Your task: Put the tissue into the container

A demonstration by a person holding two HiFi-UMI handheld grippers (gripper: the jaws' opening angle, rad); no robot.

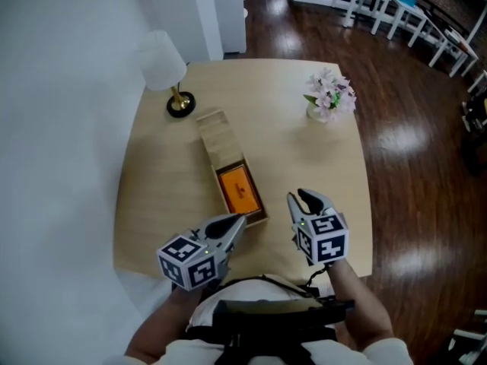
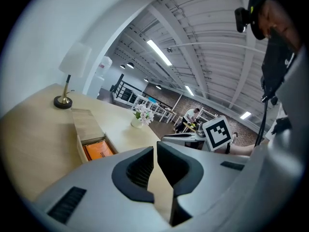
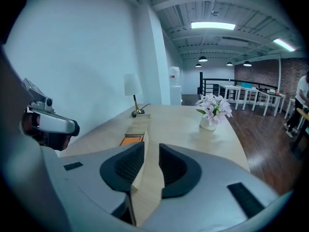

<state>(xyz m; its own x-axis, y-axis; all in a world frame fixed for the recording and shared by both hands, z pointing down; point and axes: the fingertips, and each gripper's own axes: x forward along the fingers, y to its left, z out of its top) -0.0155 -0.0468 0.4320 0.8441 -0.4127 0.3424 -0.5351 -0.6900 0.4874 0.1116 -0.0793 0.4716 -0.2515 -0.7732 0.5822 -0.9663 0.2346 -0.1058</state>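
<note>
A long wooden box (image 1: pixel 215 137) lies in the middle of the table, with its lid slid back over the far half. An orange tissue pack (image 1: pixel 238 190) lies in the uncovered near half and also shows in the left gripper view (image 2: pixel 98 151) and the right gripper view (image 3: pixel 130 140). My left gripper (image 1: pixel 240 221) is shut with nothing between its jaws (image 2: pixel 155 152), its tip just beside the box's near end. My right gripper (image 1: pixel 303 198) hovers to the right of the box. Its jaws stand a narrow gap apart with nothing in them (image 3: pixel 151 151).
A white-shaded lamp (image 1: pixel 163 61) with a dark round base stands at the table's far left corner. A small vase of pink flowers (image 1: pixel 330 94) stands at the far right. The table's right edge (image 1: pixel 367 196) drops to a dark wooden floor. White tables stand further off.
</note>
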